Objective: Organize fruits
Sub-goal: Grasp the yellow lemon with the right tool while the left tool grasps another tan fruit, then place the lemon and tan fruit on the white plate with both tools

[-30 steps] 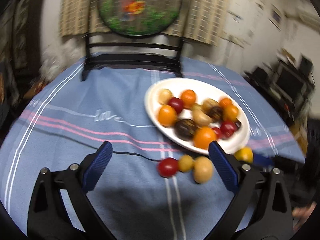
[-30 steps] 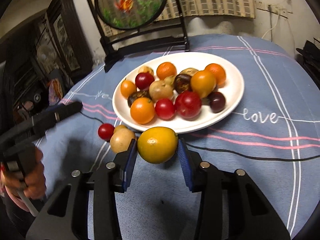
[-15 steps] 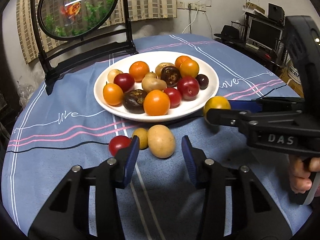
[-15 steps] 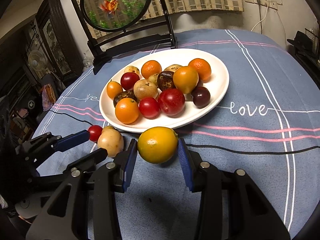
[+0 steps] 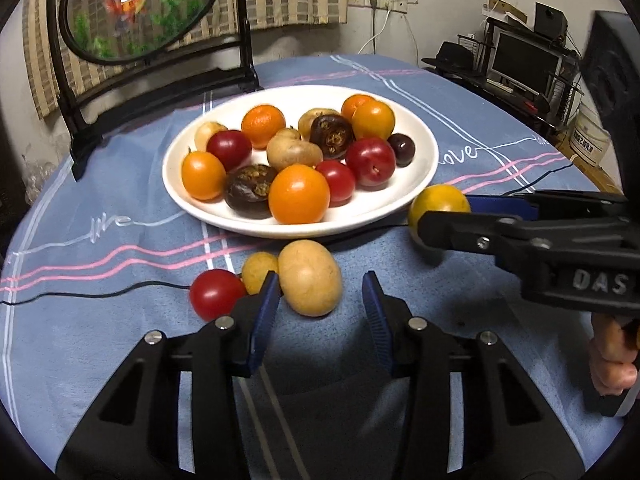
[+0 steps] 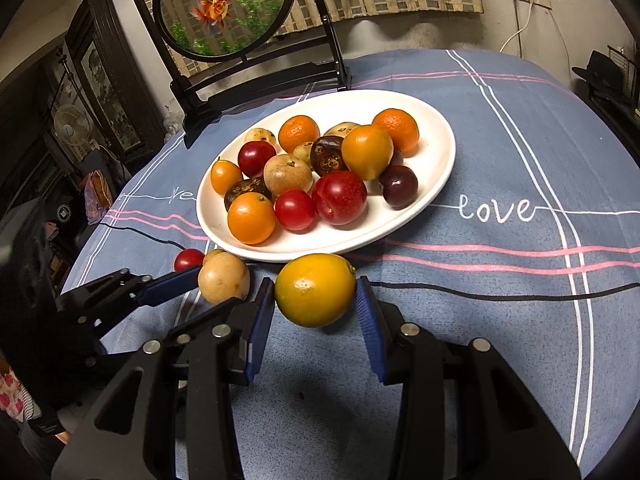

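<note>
Yellow-orange, smooth lemon point(image 6: 315, 290) sits clamped in right gripper point(image 6: 316, 300); left gripper point(image 5: 320, 304) fingers apart around tan fruit point(image 5: 310, 277).

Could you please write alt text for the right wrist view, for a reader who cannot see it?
The right gripper holds a yellow-orange fruit between its blue pads just above a blue tablecloth, in front of a white plate piled with orange, red, tan and dark fruits. To the left, the left gripper reaches around a tan fruit beside a small red one.
</note>
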Available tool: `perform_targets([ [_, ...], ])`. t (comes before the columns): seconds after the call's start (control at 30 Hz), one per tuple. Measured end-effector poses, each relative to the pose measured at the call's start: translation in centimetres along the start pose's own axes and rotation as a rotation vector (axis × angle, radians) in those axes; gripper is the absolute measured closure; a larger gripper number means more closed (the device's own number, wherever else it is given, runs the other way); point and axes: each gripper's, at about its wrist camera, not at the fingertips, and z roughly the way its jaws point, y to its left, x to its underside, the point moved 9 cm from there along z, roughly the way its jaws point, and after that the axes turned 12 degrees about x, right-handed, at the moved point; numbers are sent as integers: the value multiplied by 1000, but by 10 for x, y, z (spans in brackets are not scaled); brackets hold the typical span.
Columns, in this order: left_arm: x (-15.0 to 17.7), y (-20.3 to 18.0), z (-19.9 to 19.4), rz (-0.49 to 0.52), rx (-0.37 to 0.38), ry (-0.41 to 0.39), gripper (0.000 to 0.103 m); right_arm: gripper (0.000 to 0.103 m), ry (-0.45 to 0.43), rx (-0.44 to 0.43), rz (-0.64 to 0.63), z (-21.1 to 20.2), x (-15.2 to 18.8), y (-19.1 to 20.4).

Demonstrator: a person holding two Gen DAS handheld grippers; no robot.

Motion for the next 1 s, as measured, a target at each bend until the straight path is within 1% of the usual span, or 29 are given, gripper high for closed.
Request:
perform_targets([
  [0.17,-4,1,8,-14,-4,7,62,61,5,-2,6,0,0,-1],
  [0.23,-3,2,9,-18,-7,13,69,61,3,0,9,0,0,-2],
  [0.3,-3,4,10,-30,-6,14,72,61,3,3,9,0,1,-3],
  [0.67,-1,0,7,-6,-25,12,72,61,14,15,3,3,4,-3],
  [0.8,2,-8,0,22,-27,1,72,61,16,18,-13,3,7,0],
  [0.9,1,-12,-7,22,-17,-13,72,61,26,17,-26,4,13,2],
  [1.0,4,-14,-10,28,-27,-9,72,61,29,12,-31,4,17,4],
])
